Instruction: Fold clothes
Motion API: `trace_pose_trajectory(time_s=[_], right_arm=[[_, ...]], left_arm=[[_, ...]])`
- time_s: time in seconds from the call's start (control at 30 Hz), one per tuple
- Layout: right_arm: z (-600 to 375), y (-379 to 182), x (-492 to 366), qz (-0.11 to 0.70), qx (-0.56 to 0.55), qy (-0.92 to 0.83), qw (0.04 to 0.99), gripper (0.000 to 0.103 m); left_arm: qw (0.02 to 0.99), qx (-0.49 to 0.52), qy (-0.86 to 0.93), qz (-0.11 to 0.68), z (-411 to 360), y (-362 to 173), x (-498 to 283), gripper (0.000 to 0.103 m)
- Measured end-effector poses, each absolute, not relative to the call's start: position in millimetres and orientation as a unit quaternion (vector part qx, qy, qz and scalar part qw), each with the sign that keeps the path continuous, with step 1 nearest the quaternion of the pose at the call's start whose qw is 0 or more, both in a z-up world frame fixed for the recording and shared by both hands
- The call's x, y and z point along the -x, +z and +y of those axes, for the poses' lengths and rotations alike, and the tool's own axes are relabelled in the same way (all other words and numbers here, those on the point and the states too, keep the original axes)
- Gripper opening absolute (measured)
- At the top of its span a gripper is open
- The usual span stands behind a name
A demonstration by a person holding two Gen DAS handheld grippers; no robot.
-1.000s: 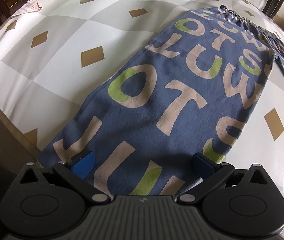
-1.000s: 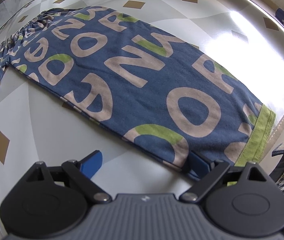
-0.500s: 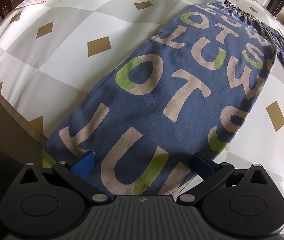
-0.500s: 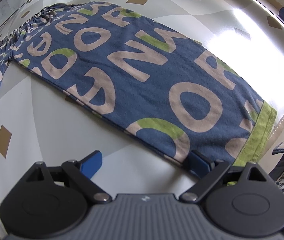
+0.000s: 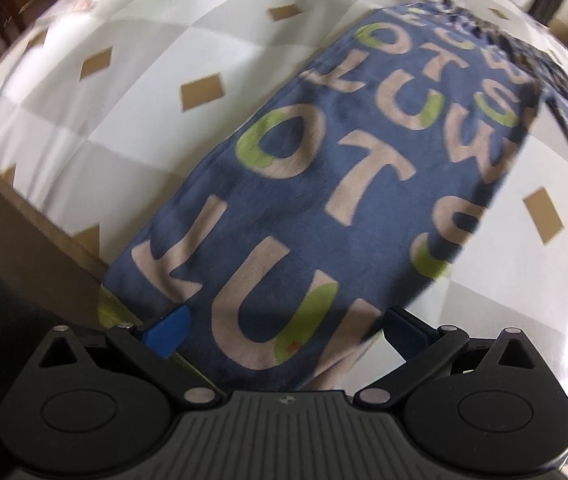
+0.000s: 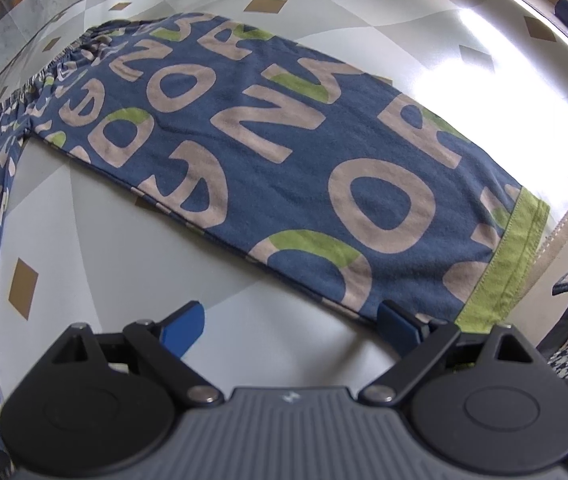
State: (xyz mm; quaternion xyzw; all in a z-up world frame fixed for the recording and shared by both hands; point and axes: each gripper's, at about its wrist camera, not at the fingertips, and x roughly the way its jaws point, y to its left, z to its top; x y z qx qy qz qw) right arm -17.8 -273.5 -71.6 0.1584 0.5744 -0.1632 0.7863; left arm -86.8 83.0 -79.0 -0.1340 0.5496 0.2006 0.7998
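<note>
Nearest in the L wrist view, the left gripper (image 5: pixel 284 330) is seen w/ jaws spread wide apart, nothing clamped. Between its blue fingertips (image 5: pixel 168 330) lies the cuff end of one leg of the trousers (image 5: pixel 324 200): dark blue cloth printed w/ big beige and green letters. A strip of green hem (image 5: pixel 114 312) is visible by the L fingertip, at the table edge. The view is blurred, so contact w/ the cloth can't be judged. The leg is spread flat and runs away toward the gathered waistband (image 5: pixel 480 12) at the far end. Beneath it, a tablecloth (image 5: pixel 132 120) of white and grey squares w/ brown diamonds is seen.

In the R wrist view, the right gripper (image 6: pixel 290 324) is likewise held w/ jaws wide apart, gripping nothing. Its R fingertip (image 6: pixel 398 326) sits at the near corner of the other trouser leg (image 6: pixel 284 140), just beside the green cuff (image 6: pixel 508 252); the L one is over bare cloth-covered table (image 6: pixel 124 260). That leg is laid flat, stretching diagonally up-left to the waistband (image 6: pixel 56 68). The first leg is seen along the far L edge.
</note>
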Motion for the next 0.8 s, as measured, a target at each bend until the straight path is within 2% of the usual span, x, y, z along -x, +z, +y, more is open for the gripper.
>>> trace_pose_trajectory(time_s=[0.3,0.6,0.8], right_arm=[[-275,-56,14,0.584,-0.153,-0.128,0.787,0.093],[-276,-25,-16,0.611,-0.055,-0.04,0.789,0.093],[-295,2,-37,0.6,0.025,0.004,0.8,0.093]], left_arm=[[0.827,0.088,0.146,0.535,49,-60,90,0.103],[0.827,0.094,0.129,0.54,39,-55,89,0.103],[0.834,0.089,0.105,0.534,26,-45,82,0.103]])
